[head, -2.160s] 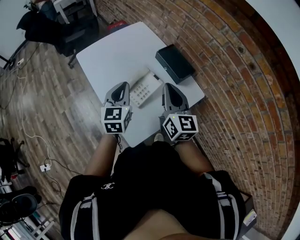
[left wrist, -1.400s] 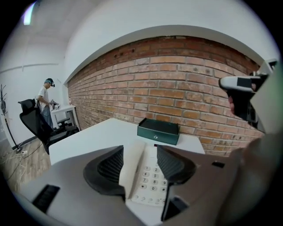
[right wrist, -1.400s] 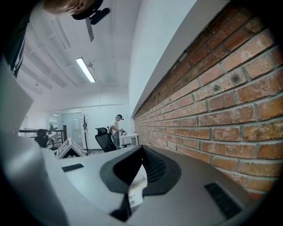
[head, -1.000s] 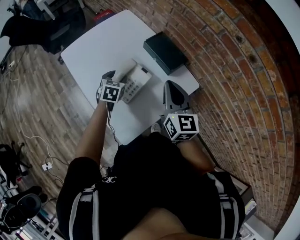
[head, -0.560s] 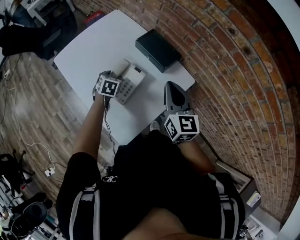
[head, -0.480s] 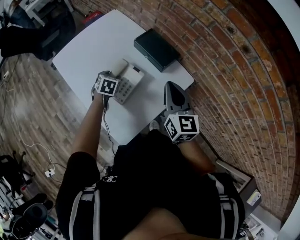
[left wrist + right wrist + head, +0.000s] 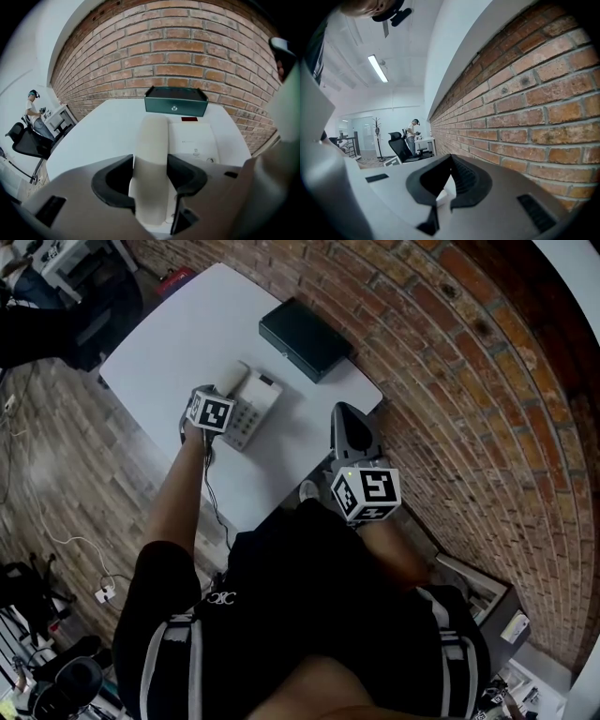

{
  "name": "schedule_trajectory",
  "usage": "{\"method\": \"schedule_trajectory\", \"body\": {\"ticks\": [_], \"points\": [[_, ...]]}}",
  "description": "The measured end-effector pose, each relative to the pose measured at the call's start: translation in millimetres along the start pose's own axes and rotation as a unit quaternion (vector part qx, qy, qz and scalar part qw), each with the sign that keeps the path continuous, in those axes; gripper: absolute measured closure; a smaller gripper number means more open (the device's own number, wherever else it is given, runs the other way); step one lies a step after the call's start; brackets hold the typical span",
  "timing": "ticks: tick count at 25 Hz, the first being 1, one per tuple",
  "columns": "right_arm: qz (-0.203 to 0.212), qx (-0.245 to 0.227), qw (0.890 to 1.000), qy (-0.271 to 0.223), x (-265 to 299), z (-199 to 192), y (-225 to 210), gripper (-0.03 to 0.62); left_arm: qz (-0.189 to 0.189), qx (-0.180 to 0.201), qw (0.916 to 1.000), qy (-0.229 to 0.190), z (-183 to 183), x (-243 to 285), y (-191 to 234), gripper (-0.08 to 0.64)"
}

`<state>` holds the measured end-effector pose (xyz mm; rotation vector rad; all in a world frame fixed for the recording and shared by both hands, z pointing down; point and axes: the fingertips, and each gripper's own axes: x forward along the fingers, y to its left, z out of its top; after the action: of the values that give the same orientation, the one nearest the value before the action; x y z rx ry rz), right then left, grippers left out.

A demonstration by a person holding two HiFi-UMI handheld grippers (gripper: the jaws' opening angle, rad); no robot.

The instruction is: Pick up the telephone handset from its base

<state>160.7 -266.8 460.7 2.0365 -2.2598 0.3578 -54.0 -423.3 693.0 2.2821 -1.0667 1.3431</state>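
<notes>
A cream telephone base (image 7: 256,407) lies near the middle of the white table (image 7: 187,329). Its handset (image 7: 240,382) rests along the base's left side. My left gripper (image 7: 221,401) reaches over the phone's near end, its marker cube covering the jaws in the head view. In the left gripper view the handset (image 7: 151,140) runs straight between the jaws, and both dark pads (image 7: 117,180) press against its sides; my left gripper (image 7: 151,163) is shut on it. My right gripper (image 7: 351,432) hovers at the table's near right edge, shut and holding nothing, pointing along the brick wall (image 7: 520,117).
A dark green box (image 7: 305,337) stands behind the phone against the brick wall (image 7: 441,352); it also shows in the left gripper view (image 7: 176,101). A thin cable (image 7: 217,512) hangs off the table's near edge. Office chairs and a person (image 7: 33,110) are far left.
My left gripper has gone forward from the table's near edge onto the phone and closed round the handset. The right gripper has stayed near the table's right edge.
</notes>
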Motion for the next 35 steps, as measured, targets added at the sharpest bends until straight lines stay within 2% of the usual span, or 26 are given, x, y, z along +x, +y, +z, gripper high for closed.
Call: {"method": "schedule_trajectory", "body": {"ticks": [5, 13, 21, 28, 35], "points": [[0.004, -0.002, 1.0, -0.001, -1.8, 1.6, 1.2, 0.594, 0.021, 0.008, 0.9996, -0.018, 1.6, -5.6, 0.9, 0.345], [0.027, -0.006, 1.0, -0.004, 0.7, 3.2, 10.5, 0.594, 0.032, -0.008, 0.9986, -0.042, 1.5, -27.8, 5.9, 0.347], [0.066, -0.009, 0.998, -0.015, 6.4, 12.5, 27.1, 0.594, 0.061, -0.049, 0.9933, -0.085, 4.8, -68.9, 19.1, 0.348], [0.113, -0.005, 0.993, -0.034, 16.8, 26.7, 48.0, 0.594, 0.086, -0.101, 0.9817, -0.136, 14.6, -112.8, 19.4, 0.348], [0.164, -0.015, 0.986, -0.039, 26.8, 31.9, 77.7, 0.595, 0.119, -0.146, 0.9634, -0.191, 15.5, -171.4, 14.5, 0.348]]}}
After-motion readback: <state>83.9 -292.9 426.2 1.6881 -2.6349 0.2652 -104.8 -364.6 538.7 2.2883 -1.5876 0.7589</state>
